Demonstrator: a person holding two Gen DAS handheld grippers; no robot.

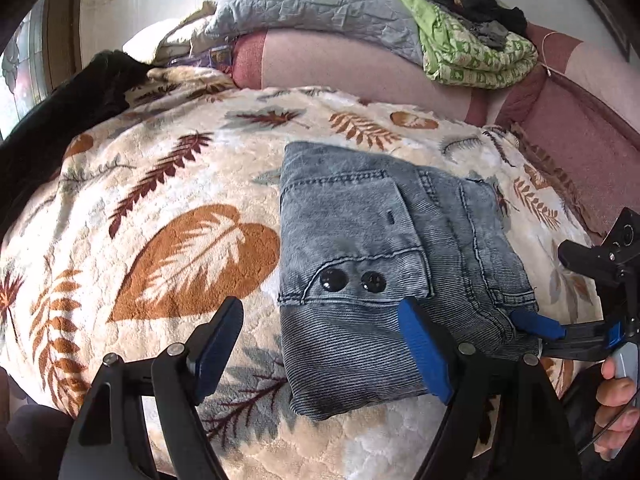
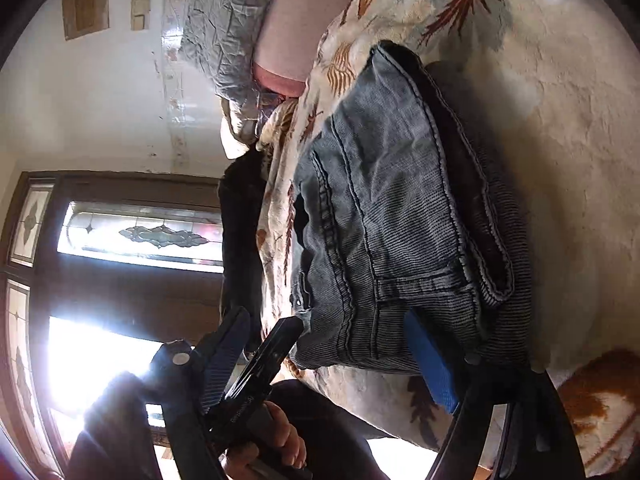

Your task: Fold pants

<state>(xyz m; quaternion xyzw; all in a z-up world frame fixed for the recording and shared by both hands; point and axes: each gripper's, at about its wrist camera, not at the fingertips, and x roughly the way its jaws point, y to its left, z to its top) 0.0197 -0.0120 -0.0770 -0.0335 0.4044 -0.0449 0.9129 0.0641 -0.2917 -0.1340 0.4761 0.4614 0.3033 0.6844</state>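
Observation:
The grey-blue denim pants lie folded into a compact stack on the leaf-print blanket, two black buttons facing up. My left gripper is open just above the stack's near edge, its right blue pad over the denim. My right gripper reaches in from the right at the stack's near right corner. In the right wrist view the pants fill the centre; the right gripper is open, one blue pad against the stack's edge. The left gripper's black finger shows there too.
A pink bed cover lies behind the blanket, with a grey quilted pillow and a green patterned cloth pile topped by dark clothing. A black garment lies at the left. A stained-glass door stands beyond the bed.

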